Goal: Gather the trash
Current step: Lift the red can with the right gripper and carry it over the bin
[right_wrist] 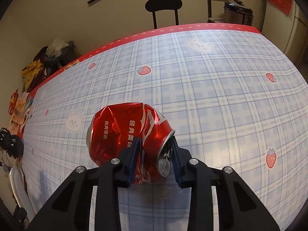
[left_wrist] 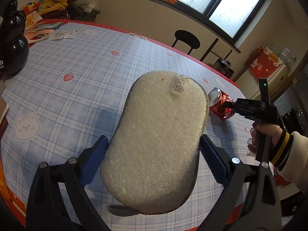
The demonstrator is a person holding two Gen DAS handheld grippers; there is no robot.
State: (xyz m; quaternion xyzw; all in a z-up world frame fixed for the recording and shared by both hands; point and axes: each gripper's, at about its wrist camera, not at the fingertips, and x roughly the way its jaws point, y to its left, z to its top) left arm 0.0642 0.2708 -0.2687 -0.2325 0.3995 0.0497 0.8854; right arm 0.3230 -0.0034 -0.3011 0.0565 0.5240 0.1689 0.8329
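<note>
Mid-collection: right claw (right_wrist: 155,154) clenching the crushed red aluminium drink can (right_wrist: 129,140) on the checked-cloth bench (right_wrist: 211,96), left claw (left_wrist: 154,150) gripping the pale oval foam sponge (left_wrist: 156,140); likely needing lifting and carrying next, no bin showing.

Left gripper (left_wrist: 153,160): black linkage arms with round silver pivot screws; blue pads (left_wrist: 97,158) with serrated inner edges. Right gripper (right_wrist: 155,160): identical black links, silver screws, blue pads (right_wrist: 134,157). At the right of the left wrist view, a bare hand (left_wrist: 266,134) emerges from a cream sleeve (left_wrist: 296,158) with a black-and-yellow striped cuff.
</note>
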